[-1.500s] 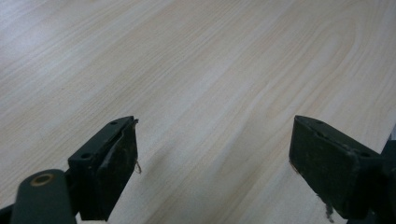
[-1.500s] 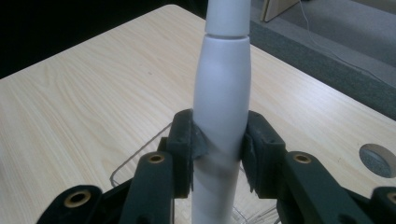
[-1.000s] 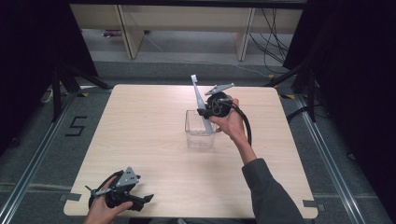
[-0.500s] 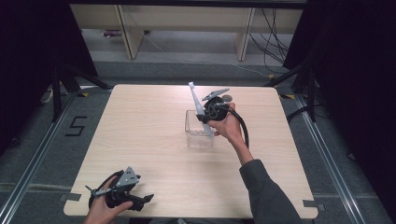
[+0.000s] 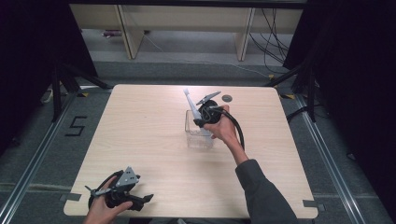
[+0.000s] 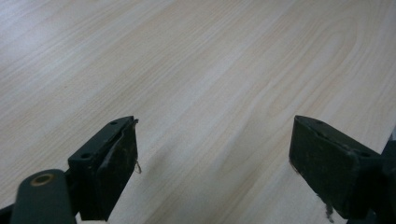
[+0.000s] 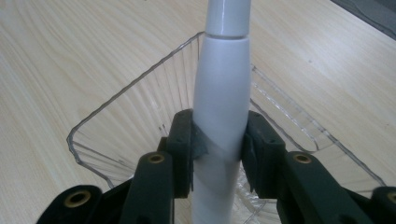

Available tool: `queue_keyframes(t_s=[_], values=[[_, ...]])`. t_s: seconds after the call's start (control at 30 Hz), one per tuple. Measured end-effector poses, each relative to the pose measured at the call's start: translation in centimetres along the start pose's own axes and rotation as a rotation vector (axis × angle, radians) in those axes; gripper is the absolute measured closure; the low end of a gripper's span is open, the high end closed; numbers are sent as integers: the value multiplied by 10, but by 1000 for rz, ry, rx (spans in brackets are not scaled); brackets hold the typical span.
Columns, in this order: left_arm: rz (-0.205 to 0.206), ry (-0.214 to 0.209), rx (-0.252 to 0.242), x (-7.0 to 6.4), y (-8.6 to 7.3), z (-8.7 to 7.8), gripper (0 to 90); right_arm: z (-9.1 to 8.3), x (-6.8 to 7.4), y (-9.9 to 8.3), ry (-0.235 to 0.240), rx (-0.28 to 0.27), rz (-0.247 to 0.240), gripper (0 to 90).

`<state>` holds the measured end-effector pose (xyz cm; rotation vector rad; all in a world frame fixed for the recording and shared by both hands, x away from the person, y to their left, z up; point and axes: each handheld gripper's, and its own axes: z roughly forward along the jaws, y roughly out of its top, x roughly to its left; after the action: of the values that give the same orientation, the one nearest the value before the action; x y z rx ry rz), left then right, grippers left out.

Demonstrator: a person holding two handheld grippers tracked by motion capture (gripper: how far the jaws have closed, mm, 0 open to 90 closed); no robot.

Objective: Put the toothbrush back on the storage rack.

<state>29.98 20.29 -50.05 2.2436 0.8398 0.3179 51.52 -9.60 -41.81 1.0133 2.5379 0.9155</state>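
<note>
White handle held over clear box.
I see my right gripper [image 7: 218,154] clamping the smooth white plastic handle [image 7: 221,98] above the ribbed transparent plastic box [image 7: 116,121]; left gripper [image 6: 215,163] gapes wide, holding nothing.

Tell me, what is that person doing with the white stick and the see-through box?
A person holds a gripper in each hand at a light wooden table. The right gripper is clamped on a white, tapered plastic handle, maybe an electric toothbrush, holding it at the open top of a clear, ribbed plastic box mid-table. The left gripper rests open near the table's front edge, holding nothing.
</note>
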Motion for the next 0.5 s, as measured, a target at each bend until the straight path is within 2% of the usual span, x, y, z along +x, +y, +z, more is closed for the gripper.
queue_keyframes(t_s=[0.03,0.07,0.17,0.2,0.23,0.3,0.37,0.4,0.43,0.5], values=[[0,1,-3,-1,0,0,150,2,-1,-1,-7,-8,-18,670],[14,1,1,0,0,0,150,3,0,0,-6,0,-15,670],[-11,0,-4,0,0,0,151,5,1,0,-3,24,-22,670],[-12,-1,-4,-1,0,0,150,5,2,0,-26,48,-20,670],[-7,3,-2,-1,-1,0,151,7,2,0,-12,27,-40,670],[2,2,-1,0,-1,0,151,9,3,-1,-8,43,-13,670],[-3,0,-4,0,0,0,151,9,4,0,-12,59,-15,669],[-1,1,-3,0,0,0,151,10,5,0,-5,67,11,669],[2,2,-1,0,0,0,151,10,5,1,-20,71,2,669],[1,2,0,0,0,0,151,9,6,2,-12,85,20,669]])
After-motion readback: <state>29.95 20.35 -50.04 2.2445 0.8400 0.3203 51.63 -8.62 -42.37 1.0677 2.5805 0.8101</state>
